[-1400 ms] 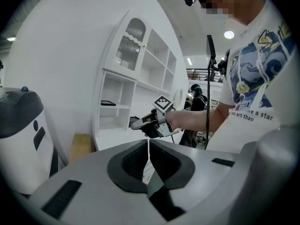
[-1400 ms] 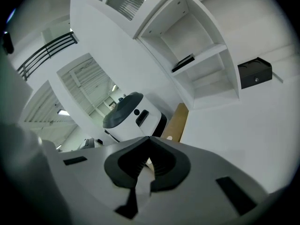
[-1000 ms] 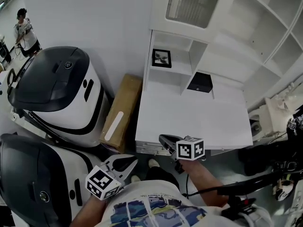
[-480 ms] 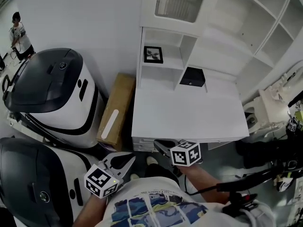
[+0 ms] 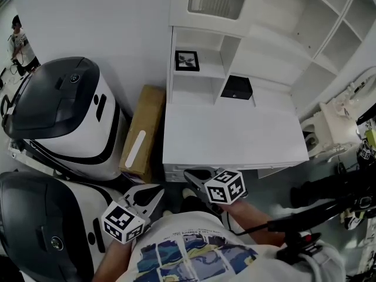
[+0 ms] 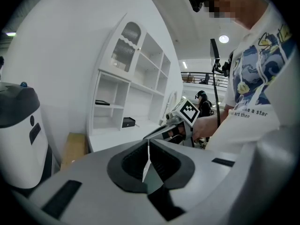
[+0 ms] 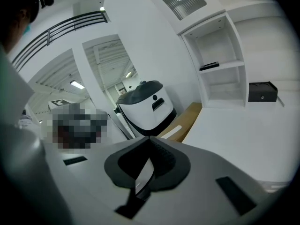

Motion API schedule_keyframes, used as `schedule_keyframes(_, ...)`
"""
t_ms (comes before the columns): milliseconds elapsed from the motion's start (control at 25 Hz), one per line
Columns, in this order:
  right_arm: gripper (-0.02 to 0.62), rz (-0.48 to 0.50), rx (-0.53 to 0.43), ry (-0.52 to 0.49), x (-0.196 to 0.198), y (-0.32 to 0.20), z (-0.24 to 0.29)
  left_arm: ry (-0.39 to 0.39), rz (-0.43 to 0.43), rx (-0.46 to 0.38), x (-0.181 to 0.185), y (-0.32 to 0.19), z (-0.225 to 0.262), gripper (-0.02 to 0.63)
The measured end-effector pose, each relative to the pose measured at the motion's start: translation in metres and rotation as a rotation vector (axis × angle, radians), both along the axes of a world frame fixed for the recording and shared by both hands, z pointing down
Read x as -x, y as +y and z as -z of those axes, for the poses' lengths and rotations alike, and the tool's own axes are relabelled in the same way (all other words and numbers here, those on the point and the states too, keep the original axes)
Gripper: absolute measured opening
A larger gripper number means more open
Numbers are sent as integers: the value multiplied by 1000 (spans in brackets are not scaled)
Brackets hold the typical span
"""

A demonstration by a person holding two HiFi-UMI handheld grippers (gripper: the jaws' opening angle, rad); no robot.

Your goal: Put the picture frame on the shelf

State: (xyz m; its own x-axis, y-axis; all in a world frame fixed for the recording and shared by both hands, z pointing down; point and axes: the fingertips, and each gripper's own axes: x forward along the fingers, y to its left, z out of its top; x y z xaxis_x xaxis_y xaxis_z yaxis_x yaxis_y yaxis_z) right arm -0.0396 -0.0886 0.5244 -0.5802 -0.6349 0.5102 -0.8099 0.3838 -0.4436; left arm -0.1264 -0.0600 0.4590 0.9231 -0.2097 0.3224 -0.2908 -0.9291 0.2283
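The picture frame (image 5: pixel 187 60), black-edged with a pale print, lies on the middle shelf of the white cabinet's left bay (image 5: pixel 176 75). It shows edge-on in the left gripper view (image 6: pixel 102 102) and in the right gripper view (image 7: pixel 209 65). Both grippers hang far from it, below the desk's front edge by the person's torso. My left gripper (image 5: pixel 157 191) is shut with nothing in it, its jaws meeting in a thin seam (image 6: pixel 149 143). My right gripper (image 5: pixel 189 174) is shut and empty too (image 7: pixel 149 139); it also crosses the left gripper view (image 6: pixel 161 131).
A small black box (image 5: pixel 237 87) sits at the back of the white desk top (image 5: pixel 235 137). A cardboard box (image 5: pixel 141 134) leans left of the desk. Two large white-and-black machines (image 5: pixel 64 113) fill the left. Cables and stands (image 5: pixel 329 204) crowd the right. A person (image 5: pixel 17 37) stands far left.
The head view has drifted, so the cabinet and desk sit a little further left. Both grippers stay shut and low by the torso. The frame has not moved on its shelf.
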Motion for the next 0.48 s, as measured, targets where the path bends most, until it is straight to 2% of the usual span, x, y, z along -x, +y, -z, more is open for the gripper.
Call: schedule_keyframes(480, 25, 25, -22, 25, 14, 1, 2, -9, 1, -1, 10, 2, -2, 21)
